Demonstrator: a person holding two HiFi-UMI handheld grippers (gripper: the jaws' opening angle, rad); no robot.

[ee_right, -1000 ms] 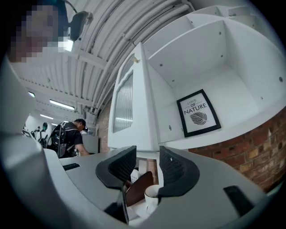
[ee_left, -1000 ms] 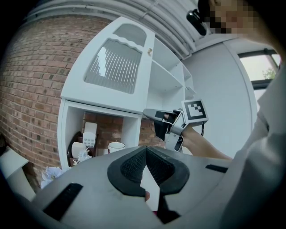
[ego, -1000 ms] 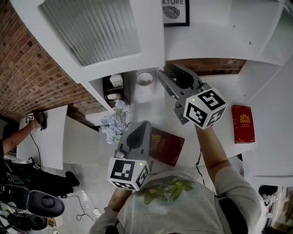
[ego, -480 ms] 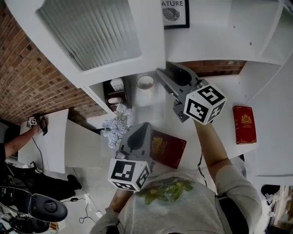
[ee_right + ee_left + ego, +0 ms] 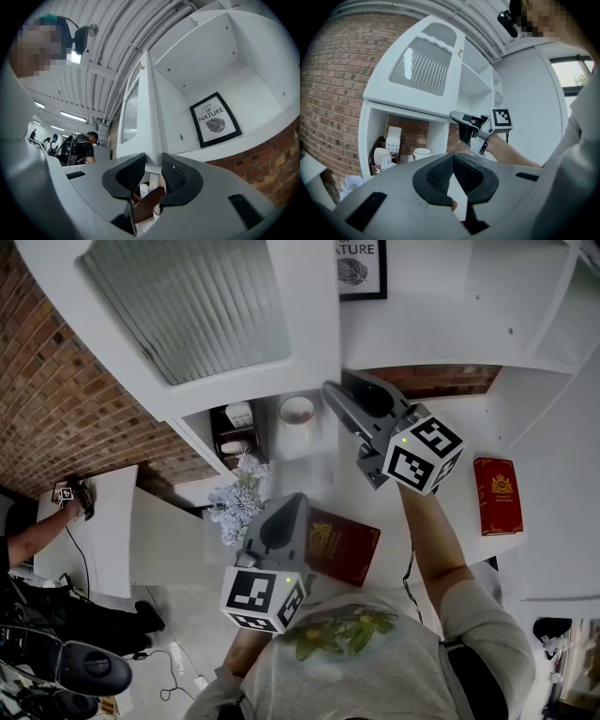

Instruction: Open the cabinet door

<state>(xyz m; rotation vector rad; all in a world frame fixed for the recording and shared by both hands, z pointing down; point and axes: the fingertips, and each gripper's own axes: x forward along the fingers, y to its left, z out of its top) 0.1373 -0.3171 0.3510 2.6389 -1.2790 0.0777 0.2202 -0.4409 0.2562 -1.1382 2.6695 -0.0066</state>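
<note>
A tall white cabinet [image 5: 422, 315] of open shelves stands against a brick wall [image 5: 56, 381]. Its cabinet door [image 5: 187, 306], white-framed with a ribbed glass pane, stands swung out from the front, well off the shelves. Below lies the white desk [image 5: 450, 427].

The right tongs [image 5: 333, 395] reach up to the lower corner of the door's free edge. In the right gripper view the door [image 5: 140, 108] runs edge-on straight up from the right tongs [image 5: 151, 171], its thin white edge set between the two ribbed pads. The jaws are closing on that edge; it is not clear that the pads press it yet.

The left tongs [image 5: 286, 507] hang lower and nearer the person, well apart from the door. In the left gripper view the left tongs [image 5: 452, 157] are pressed together at the tips with nothing between them, and the door [image 5: 422, 65] shows high above them.

A dark red book [image 5: 342, 540] lies on the desk just beside and partly under the left tongs; a bright red book [image 5: 497, 493] lies farther right. A framed leaf picture [image 5: 361, 268] leans in an upper shelf. Pale flowers [image 5: 234, 498] sit by the left tongs, and a white cup [image 5: 296, 411] stands in the low shelf under the door.
</note>
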